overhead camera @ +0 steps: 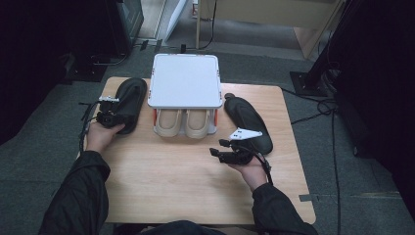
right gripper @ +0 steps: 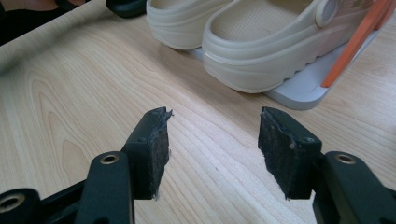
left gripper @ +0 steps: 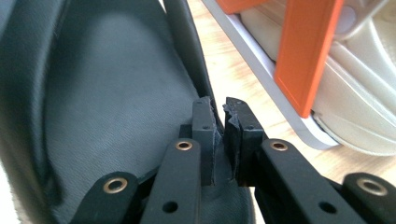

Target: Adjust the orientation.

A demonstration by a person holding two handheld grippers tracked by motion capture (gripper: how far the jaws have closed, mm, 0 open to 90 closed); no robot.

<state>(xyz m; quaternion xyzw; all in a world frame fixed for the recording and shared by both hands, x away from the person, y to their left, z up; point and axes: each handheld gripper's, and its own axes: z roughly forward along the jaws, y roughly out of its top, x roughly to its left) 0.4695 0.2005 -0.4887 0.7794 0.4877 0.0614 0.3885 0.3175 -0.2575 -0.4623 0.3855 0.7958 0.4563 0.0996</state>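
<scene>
Left gripper (left gripper: 223,140) is clamped on the rim of the left black shoe (overhead camera: 128,100), whose long axis runs away from the person; right gripper (right gripper: 212,149) stands open and empty

Cream clogs (overhead camera: 183,122) — heels hidden under white rack (overhead camera: 184,81)
</scene>
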